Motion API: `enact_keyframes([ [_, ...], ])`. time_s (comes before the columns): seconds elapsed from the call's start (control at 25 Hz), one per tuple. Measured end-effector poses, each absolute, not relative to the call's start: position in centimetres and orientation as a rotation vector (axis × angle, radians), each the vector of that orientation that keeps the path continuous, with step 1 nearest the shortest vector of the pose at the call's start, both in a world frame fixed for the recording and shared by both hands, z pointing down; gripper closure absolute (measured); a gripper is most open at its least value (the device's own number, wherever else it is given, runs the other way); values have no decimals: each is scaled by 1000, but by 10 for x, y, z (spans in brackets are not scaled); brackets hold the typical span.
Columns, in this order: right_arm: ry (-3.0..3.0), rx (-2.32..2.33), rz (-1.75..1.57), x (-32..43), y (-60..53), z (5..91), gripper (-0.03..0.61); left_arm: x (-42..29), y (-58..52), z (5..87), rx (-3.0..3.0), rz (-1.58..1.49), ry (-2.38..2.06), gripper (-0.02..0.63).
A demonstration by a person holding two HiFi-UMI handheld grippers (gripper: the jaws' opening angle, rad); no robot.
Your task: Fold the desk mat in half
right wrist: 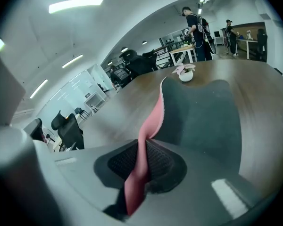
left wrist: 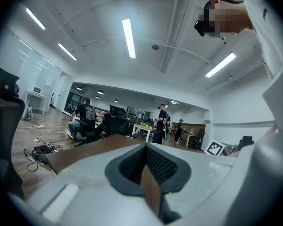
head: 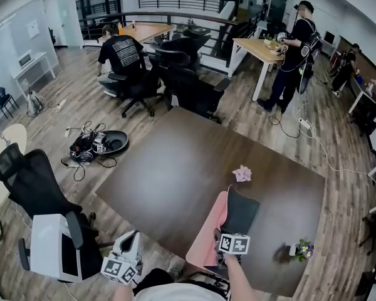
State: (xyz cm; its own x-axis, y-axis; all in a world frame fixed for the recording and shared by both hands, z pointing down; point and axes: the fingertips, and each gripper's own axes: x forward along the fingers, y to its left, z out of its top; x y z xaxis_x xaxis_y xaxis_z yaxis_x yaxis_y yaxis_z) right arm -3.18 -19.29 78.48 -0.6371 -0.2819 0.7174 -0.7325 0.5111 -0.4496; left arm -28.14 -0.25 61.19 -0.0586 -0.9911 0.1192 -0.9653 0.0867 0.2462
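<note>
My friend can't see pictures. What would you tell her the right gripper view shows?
The right gripper is shut on the pink edge of a desk mat, whose dark side curls over a brown table. Behind it stands a small white pot with a pink flower, with office chairs and people far off.

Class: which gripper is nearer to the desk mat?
Right. The right gripper grips the desk mat's lifted edge over the table; the left gripper hangs off the table's near left edge, well apart from the mat.
</note>
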Motion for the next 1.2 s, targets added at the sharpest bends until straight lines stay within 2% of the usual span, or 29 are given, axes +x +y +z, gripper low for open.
enact_keyframes([
  [0.28,-2144,814,1033,-50,-187,818,497,-279,-8,617,1995,-136,-2081,611],
  [0.68,-2308,635,1040,-79,-166,802,409,-274,-21,619,2023,-155,-2036,611],
  [0.96,-2433,634,1002,-69,-155,766,419,-267,-33,622,2065,-162,-1989,611],
  [1.2,-2564,756,938,-29,-164,714,419,-245,-56,623,2131,-157,-1903,611],
])
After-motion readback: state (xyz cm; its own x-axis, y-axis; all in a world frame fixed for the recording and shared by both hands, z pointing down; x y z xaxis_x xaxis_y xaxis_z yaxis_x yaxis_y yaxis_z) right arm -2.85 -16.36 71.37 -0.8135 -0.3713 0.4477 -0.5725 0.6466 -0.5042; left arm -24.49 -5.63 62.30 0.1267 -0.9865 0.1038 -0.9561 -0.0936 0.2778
